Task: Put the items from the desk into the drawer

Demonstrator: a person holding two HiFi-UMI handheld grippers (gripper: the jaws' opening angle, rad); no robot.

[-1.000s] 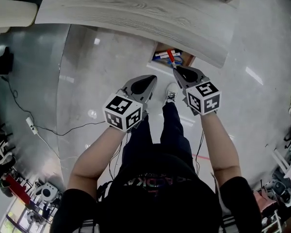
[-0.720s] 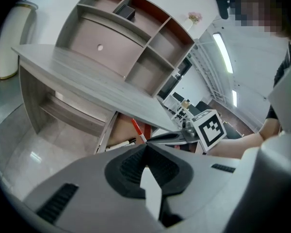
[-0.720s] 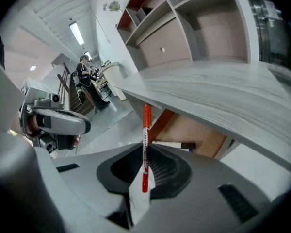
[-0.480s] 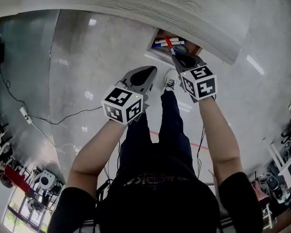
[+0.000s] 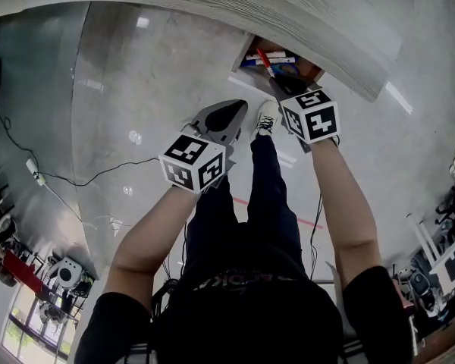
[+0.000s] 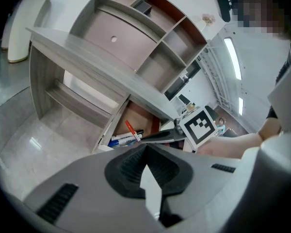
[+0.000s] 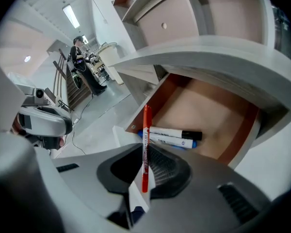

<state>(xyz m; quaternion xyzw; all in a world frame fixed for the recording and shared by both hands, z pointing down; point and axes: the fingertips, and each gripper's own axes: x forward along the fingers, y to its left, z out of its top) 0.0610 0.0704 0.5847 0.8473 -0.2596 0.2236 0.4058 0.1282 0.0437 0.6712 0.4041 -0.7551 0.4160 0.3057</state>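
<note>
My right gripper is clamped on a red pen, held over the open drawer (two markers lie inside). My left gripper is closed on nothing, above the floor.

The left gripper fills the bottom of the frame, its 2 dark ribbed jaws closed together with nothing between them. Beyond it stands a grey wood-grain desk with open shelves above, and under the desktop a drawer with a reddish-brown inside is pulled open, with 2 markers lying near its front. From the right, the right gripper, with its square-marker cube, reaches to the drawer's front with a red pen at the tip of its jaws, tilted over the 2 markers.
</note>
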